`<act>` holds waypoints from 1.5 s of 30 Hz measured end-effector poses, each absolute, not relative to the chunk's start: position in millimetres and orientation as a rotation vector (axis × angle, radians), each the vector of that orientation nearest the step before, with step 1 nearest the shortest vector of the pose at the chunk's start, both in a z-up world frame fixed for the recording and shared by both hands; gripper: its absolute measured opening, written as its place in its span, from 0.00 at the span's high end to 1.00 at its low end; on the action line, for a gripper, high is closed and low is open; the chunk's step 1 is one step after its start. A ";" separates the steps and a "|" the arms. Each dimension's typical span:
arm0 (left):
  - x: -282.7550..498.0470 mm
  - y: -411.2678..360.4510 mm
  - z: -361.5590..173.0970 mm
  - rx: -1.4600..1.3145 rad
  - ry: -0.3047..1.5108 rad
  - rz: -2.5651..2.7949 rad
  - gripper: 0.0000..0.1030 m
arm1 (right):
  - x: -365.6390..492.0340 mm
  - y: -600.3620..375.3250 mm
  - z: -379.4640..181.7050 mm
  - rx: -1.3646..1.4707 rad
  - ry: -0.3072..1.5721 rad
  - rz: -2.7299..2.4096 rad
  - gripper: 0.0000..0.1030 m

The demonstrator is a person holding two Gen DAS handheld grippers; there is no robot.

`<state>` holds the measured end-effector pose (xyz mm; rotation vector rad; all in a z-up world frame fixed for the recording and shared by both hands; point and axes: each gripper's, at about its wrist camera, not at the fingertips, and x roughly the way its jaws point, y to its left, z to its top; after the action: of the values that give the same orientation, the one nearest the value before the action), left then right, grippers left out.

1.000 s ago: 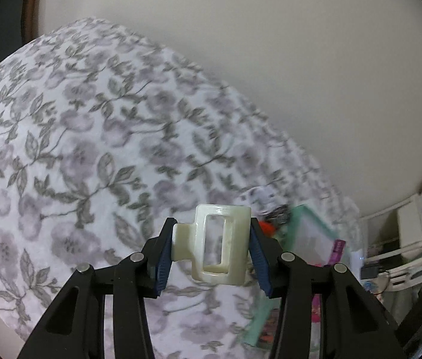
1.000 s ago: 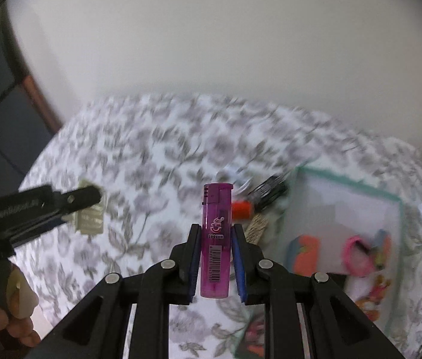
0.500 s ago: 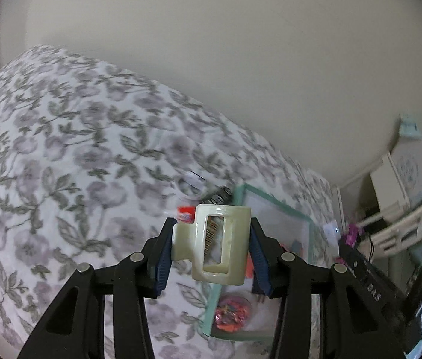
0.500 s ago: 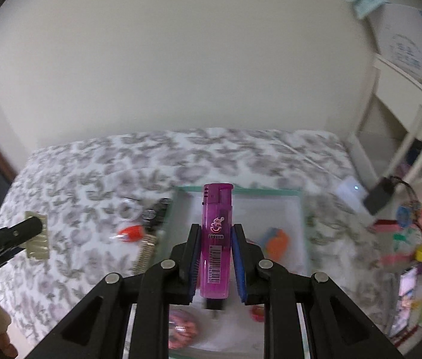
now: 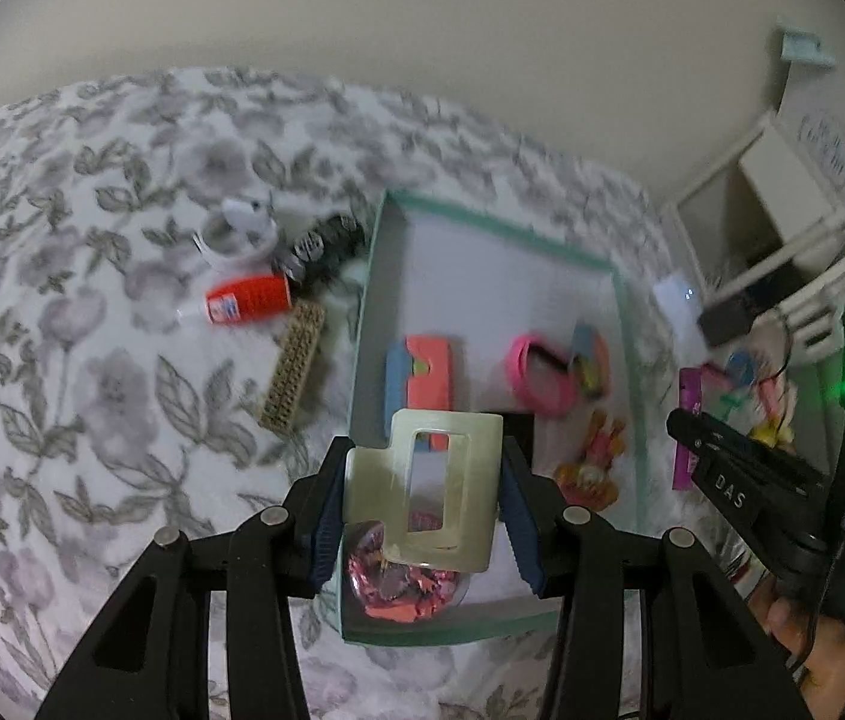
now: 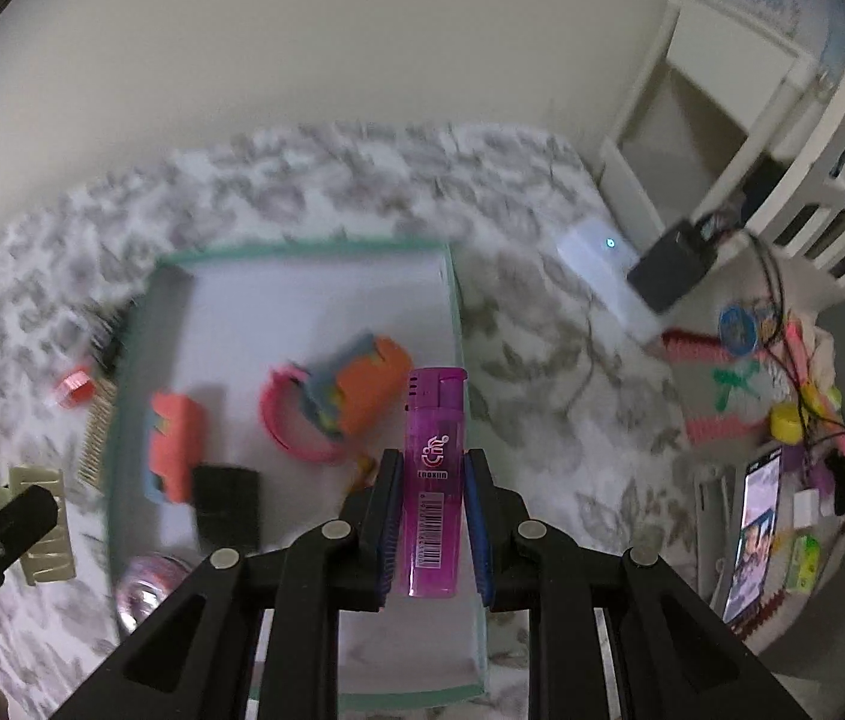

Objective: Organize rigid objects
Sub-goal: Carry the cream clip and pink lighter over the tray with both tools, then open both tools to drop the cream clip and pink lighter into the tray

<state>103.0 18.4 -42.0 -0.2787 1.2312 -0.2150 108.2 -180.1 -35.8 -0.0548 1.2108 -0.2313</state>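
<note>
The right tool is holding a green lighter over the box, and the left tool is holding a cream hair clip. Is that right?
Almost. The lighter in the right tool is purple-pink, not green; the right wrist view shows it clearly, above the green-rimmed box. The rest is right: the left tool is holding a cream hair clip.

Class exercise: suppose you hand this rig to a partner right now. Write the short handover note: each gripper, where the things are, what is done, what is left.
Left gripper: shut on a cream hair clip, above the green-edged box.
Right gripper: shut on a purple lighter, also above the box.
Done: orange toy, pink bangle, black block and others lie in the box.
Left: drop both held things in; red tube, tan comb, black clip and white ring wait on the floral cloth.
</note>
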 end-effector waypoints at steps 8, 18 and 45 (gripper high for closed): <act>106.3 3.2 -77.5 -0.227 1.327 -0.207 0.53 | 110.5 -188.8 -83.3 -0.117 1.340 -0.289 0.79; 111.3 3.3 -80.5 -0.231 1.353 -0.191 0.45 | 112.9 -184.0 -89.7 -0.122 1.354 -0.279 0.78; 123.3 71.7 -63.9 -0.340 1.300 -0.023 0.20 | 120.7 -141.0 -45.7 0.006 1.192 -0.127 0.37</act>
<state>123.3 71.7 -63.9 -0.3395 1.3003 -0.0227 120.7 -141.0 -45.7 0.0057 1.1924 -0.1268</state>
